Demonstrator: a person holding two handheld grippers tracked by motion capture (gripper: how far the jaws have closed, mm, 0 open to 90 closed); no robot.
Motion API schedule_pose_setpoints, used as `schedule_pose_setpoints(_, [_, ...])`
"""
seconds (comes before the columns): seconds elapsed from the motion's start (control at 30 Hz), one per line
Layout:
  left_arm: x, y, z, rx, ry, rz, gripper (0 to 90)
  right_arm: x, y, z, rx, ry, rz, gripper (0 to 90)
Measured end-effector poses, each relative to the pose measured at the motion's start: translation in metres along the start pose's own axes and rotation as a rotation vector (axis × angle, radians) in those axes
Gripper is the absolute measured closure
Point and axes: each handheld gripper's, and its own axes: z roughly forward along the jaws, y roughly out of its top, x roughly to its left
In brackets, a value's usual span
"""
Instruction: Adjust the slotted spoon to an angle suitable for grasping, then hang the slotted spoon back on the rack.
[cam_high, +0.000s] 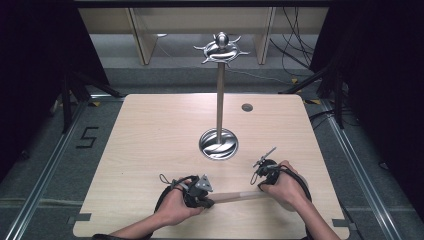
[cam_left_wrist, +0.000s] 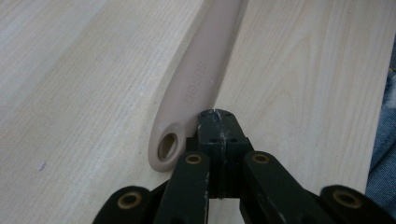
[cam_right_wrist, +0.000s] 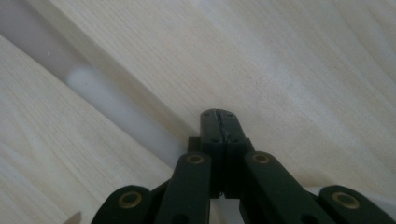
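high view: wooden table (cam_high: 150, 150) with a metal stand (cam_high: 219, 100) rising from a round base past mid-table, a broad bare stretch all around it. both hands sit near the front edge; left gripper (cam_high: 204, 200) and right gripper (cam_high: 260, 181) lie at either end of a beige utensil handle (cam_high: 235, 196) flat on the wood, well inside the side edges. left gripper view: jaws pressed tight together with nothing between them, tips just beside the handle's (cam_left_wrist: 205, 84) end with its hanging hole, seemingly touching its edge; the table's right edge runs close by, open board to the left. right gripper view: jaws likewise clenched on nothing, hovering low over the board beside a blurred pale strip (cam_right_wrist: 116, 112) running diagonally.
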Motion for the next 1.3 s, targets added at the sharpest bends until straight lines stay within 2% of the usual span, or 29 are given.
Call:
schedule_pose_setpoints(0.03, [0.001,0.001,0.0,-0.004,0.001,0.014,89.4,-0.001,0.0,0.0,-0.003,0.004,-0.009,90.0])
schedule_pose_setpoints(0.23, [0.002,0.001,0.0,-0.009,0.013,0.003,89.4,0.004,-0.003,-0.002,0.041,0.017,-0.026,90.0])
schedule_pose_setpoints(0.37, [0.003,-0.001,-0.001,-0.019,0.019,0.009,89.3,0.007,-0.005,-0.002,0.046,0.008,-0.036,90.0])
schedule_pose_setpoints(0.4, [0.001,-0.003,-0.001,-0.048,0.018,-0.02,89.2,0.007,-0.005,-0.002,0.046,0.01,-0.047,90.0])
schedule_pose_setpoints(0.43, [0.003,-0.004,-0.006,-0.031,0.017,-0.006,89.2,0.008,-0.005,-0.002,0.045,0.01,-0.032,88.3])
schedule_pose_setpoints(0.47, [0.004,-0.005,-0.009,-0.04,0.019,-0.009,89.1,0.007,-0.006,-0.003,0.039,0.001,-0.036,84.8])
schedule_pose_setpoints(0.53, [0.006,-0.011,-0.021,-0.094,0.026,-0.029,87.7,0.006,-0.007,-0.005,0.012,0.0,-0.041,79.6])
schedule_pose_setpoints(0.6, [0.011,-0.018,-0.036,-0.103,0.042,-0.017,82.9,0.004,-0.009,-0.007,-0.03,0.008,-0.054,74.9])
schedule_pose_setpoints(0.63, [0.011,-0.026,-0.042,-0.17,0.058,-0.073,80.7,0.004,-0.009,-0.009,-0.038,0.018,-0.059,72.2])
schedule_pose_setpoints(0.67, [0.014,-0.033,-0.05,-0.181,0.06,-0.099,78.5,0.005,-0.009,-0.01,-0.057,0.022,-0.082,68.4])
schedule_pose_setpoints(0.7, [0.014,-0.033,-0.05,-0.181,0.06,-0.099,76.6,0.006,-0.009,-0.013,-0.069,0.024,-0.114,65.8])
schedule_pose_setpoints(0.73, [0.019,-0.049,-0.063,-0.221,0.084,-0.149,74.8,0.008,-0.009,-0.015,-0.08,0.028,-0.126,64.0])
schedule_pose_setpoints(0.77, [0.019,-0.049,-0.063,-0.221,0.084,-0.149,72.6,0.008,-0.009,-0.015,-0.08,0.028,-0.126,64.0])
schedule_pose_setpoints(0.8, [0.027,-0.063,-0.075,-0.228,0.118,-0.172,69.5,0.01,-0.007,-0.019,-0.093,0.027,-0.173,61.1])
schedule_pose_setpoints(0.83, [0.031,-0.07,-0.081,-0.227,0.13,-0.167,66.3,0.013,-0.006,-0.021,-0.089,0.027,-0.173,60.4])
schedule_pose_setpoints(0.87, [0.033,-0.076,-0.083,-0.24,0.142,-0.215,61.9,0.014,-0.005,-0.021,-0.089,0.019,-0.184,59.6])
schedule_pose_setpoints(0.93, [0.037,-0.087,-0.089,-0.248,0.172,-0.234,52.8,0.017,-0.004,-0.023,-0.082,0.007,-0.206,58.4])
schedule_pose_setpoints(0.97, [0.037,-0.087,-0.089,-0.248,0.172,-0.234,49.5,0.018,-0.003,-0.023,-0.081,0.01,-0.22,57.7])
schedule_pose_setpoints(1.0, [0.038,-0.095,-0.093,-0.263,0.179,-0.25,45.9,0.018,-0.002,-0.024,-0.08,0.012,-0.251,56.8])
schedule_pose_setpoints(1.03, [0.038,-0.095,-0.093,-0.263,0.179,-0.25,43.5,0.02,-0.001,-0.024,-0.075,0.015,-0.257,56.2])
schedule_pose_setpoints(1.07, [0.039,-0.1,-0.096,-0.275,0.181,-0.256,41.4,0.023,0.0,-0.025,-0.07,0.013,-0.267,55.9])
schedule_pose_setpoints(1.1, [0.038,-0.101,-0.097,-0.296,0.181,-0.264,39.9,0.024,0.002,-0.025,-0.072,0.011,-0.298,55.7])
schedule_pose_setpoints(1.13, [0.039,-0.102,-0.099,-0.287,0.184,-0.25,38.5,0.026,0.003,-0.026,-0.069,0.013,-0.313,55.5])
schedule_pose_setpoints(1.2, [0.037,-0.103,-0.1,-0.312,0.174,-0.272,35.8,0.031,0.007,-0.027,-0.065,0.007,-0.343,55.2])
schedule_pose_setpoints(1.23, [0.037,-0.103,-0.1,-0.312,0.174,-0.272,34.4,0.031,0.007,-0.027,-0.065,0.007,-0.343,55.2])
schedule_pose_setpoints(1.27, [0.038,-0.105,-0.102,-0.293,0.194,-0.268,33.6,0.036,0.011,-0.027,-0.062,0.01,-0.372,55.0])
schedule_pose_setpoints(1.3, [0.037,-0.105,-0.103,-0.321,0.183,-0.279,33.3,0.038,0.013,-0.027,-0.06,0.01,-0.389,55.0])
